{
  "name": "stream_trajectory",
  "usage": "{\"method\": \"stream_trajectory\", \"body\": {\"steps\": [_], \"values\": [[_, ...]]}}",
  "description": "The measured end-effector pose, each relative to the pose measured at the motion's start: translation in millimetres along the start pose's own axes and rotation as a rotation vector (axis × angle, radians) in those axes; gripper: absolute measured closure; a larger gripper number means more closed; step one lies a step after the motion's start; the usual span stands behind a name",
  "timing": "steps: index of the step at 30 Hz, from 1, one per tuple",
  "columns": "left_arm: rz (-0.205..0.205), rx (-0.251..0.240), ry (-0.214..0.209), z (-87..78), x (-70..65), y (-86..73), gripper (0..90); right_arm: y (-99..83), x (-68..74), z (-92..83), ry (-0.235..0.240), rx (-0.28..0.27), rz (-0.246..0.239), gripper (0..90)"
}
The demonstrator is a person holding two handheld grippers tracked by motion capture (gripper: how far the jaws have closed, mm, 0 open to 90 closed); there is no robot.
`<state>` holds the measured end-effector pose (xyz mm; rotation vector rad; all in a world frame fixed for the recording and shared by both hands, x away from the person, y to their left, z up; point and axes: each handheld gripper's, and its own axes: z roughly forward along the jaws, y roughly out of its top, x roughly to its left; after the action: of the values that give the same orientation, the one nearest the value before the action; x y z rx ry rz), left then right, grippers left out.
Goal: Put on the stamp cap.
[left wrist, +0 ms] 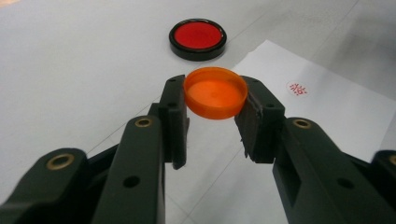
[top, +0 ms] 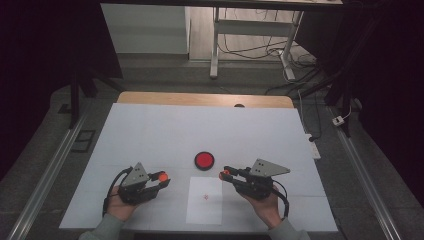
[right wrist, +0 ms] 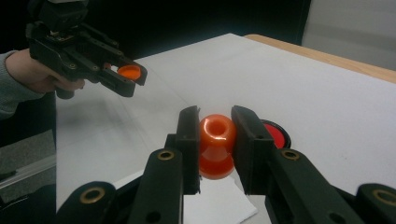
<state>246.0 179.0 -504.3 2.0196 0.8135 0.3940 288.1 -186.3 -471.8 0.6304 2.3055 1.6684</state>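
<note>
My left gripper [top: 161, 179] is shut on a shallow orange cap [left wrist: 215, 93], held by its rim with the hollow side up, a little above the white table. My right gripper [top: 224, 173] is shut on an orange stamp [right wrist: 216, 144] with a rounded knob and a flared base, clamped at its neck. Between the two grippers and slightly farther back lies a round red ink pad [top: 204, 160] in a black case. A white sheet of paper [top: 205, 200] lies near the front edge, bearing a small red stamp mark [left wrist: 297, 88]. In the right gripper view, the left gripper [right wrist: 126, 74] hovers far left with the cap.
The white tabletop [top: 150, 130] stretches back to a wooden strip [top: 200, 98] at the far edge. Beyond it stand a metal desk frame [top: 215, 45] and loose cables on the floor. Rails run along both sides of the table.
</note>
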Motion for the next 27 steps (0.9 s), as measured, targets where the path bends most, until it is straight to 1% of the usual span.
{"method": "stream_trajectory", "body": {"steps": [6,10,14,27], "values": [[0.019,0.006,-0.018,7.1,-6.5,5.8,64.3,-0.4,0.1,0.0,0.000,-0.002,0.001,72.5],[0.039,0.013,-0.031,12.1,-10.7,10.2,64.3,-0.9,0.3,0.9,0.003,0.002,0.003,72.5],[0.045,0.007,-0.040,14.8,-12.4,14.1,64.3,-0.6,0.8,1.6,0.008,0.000,0.003,72.5],[0.077,0.021,-0.073,28.4,-20.8,23.6,64.3,-0.5,1.2,2.6,0.011,-0.002,0.005,72.4]]}}
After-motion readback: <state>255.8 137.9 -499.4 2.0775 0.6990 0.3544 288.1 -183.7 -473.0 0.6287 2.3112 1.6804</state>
